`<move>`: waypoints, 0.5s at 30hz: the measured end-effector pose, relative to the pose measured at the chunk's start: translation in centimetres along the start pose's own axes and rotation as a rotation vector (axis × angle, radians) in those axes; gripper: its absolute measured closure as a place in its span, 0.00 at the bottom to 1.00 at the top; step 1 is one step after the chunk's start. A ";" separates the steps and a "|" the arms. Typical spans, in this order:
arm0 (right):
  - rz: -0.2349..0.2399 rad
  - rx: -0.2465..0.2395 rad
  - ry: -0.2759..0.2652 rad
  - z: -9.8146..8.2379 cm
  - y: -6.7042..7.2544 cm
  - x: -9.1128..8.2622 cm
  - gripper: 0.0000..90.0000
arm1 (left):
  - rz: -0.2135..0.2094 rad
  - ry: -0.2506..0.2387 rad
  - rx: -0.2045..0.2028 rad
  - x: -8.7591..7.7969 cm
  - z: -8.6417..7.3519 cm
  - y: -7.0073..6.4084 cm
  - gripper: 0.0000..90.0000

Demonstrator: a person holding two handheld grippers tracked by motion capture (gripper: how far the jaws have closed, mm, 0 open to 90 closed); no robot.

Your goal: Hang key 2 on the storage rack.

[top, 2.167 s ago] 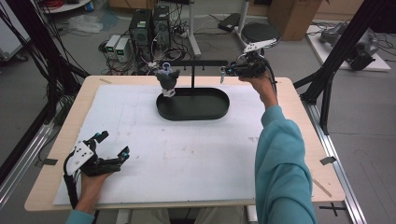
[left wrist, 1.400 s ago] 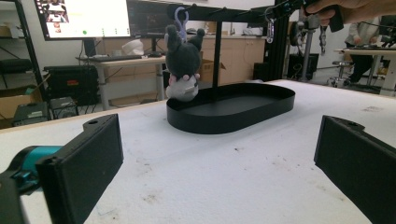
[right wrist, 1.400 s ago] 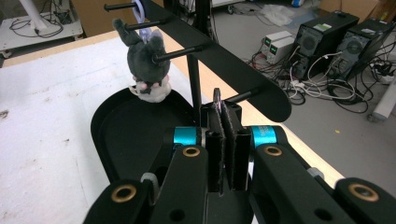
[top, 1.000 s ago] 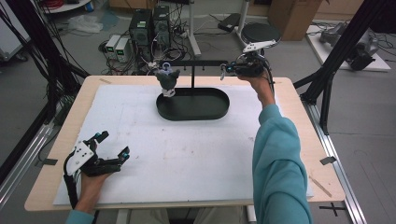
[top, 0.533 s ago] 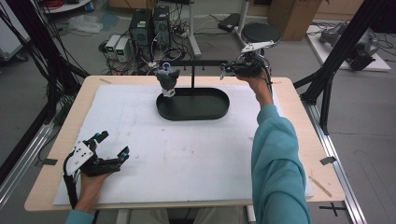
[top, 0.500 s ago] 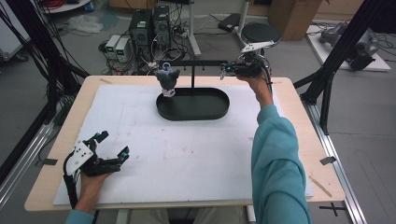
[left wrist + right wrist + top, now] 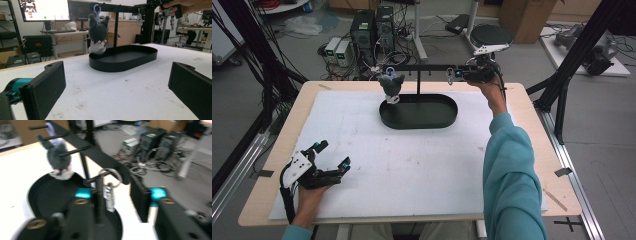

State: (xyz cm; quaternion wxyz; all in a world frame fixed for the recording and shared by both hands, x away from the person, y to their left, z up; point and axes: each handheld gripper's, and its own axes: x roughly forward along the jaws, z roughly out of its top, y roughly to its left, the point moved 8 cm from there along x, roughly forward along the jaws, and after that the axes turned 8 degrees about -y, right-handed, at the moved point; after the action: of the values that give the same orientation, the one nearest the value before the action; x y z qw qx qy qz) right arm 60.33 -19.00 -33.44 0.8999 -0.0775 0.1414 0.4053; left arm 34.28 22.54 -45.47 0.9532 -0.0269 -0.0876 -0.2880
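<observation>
While the right gripper (image 7: 117,195) is held at the far right end of the rack, its jaws have just been opening and now stand apart. The metal keychain (image 7: 109,195) hangs between them. It lies close beside the left finger (image 7: 98,195), and whether that pad touches it cannot be told. A clear gap separates it from the right finger (image 7: 140,195), so neither pad appears to press on it.

The keychain's long axis is vertical. Its ring (image 7: 111,176) is looped over a short peg (image 7: 96,179) that juts level from the crossbar (image 7: 100,152) toward the gripper. The relation that governs the coming move is therefore this: the charm sits straight ahead, inside the jaw gap, and the peg points back along the gripper's own line. A retreat along that line would probably leave the ring seated, while a sideways drift could sweep it off.

In the high view the same keychain (image 7: 450,76) hangs just ahead of the right gripper (image 7: 462,75), above the right end of the black oval tray (image 7: 419,122). A grey plush charm (image 7: 392,85) hangs from the left end of the crossbar, well apart.

The left gripper (image 7: 332,154) rests on the white table mat (image 7: 412,170) at the near left corner. Its jaws are spread wide and hold nothing, and it is much the farther of the two from the rack.
</observation>
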 end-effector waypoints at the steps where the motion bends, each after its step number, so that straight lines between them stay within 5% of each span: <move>1: -0.007 0.003 -0.009 0.1 0.1 -0.3 0.57 | -0.001 0.000 -0.002 0.0 0.0 0.0 0.02; 9: 0.030 0.113 -0.059 1.4 2.2 -3.2 0.01 | -0.002 0.002 0.005 0.0 0.0 0.0 0.02; 10: 0.031 0.134 -0.046 1.5 2.7 -3.8 0.01 | -0.003 0.000 0.004 0.0 0.0 0.0 0.02; 12: 0.006 0.068 -0.099 1.9 3.6 -5.0 0.01 | -0.002 0.002 0.004 0.0 0.0 0.0 0.02; 15: 0.007 0.046 -0.133 1.8 4.7 -6.7 0.01 | 0.000 -0.001 0.002 0.0 0.0 0.0 0.02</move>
State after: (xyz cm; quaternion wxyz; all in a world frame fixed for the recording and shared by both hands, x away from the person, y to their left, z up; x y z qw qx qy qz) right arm 52.93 -20.16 -29.68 0.9074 -0.0292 0.0911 0.4092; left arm 34.23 22.53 -45.46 0.9532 -0.0261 -0.0883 -0.2881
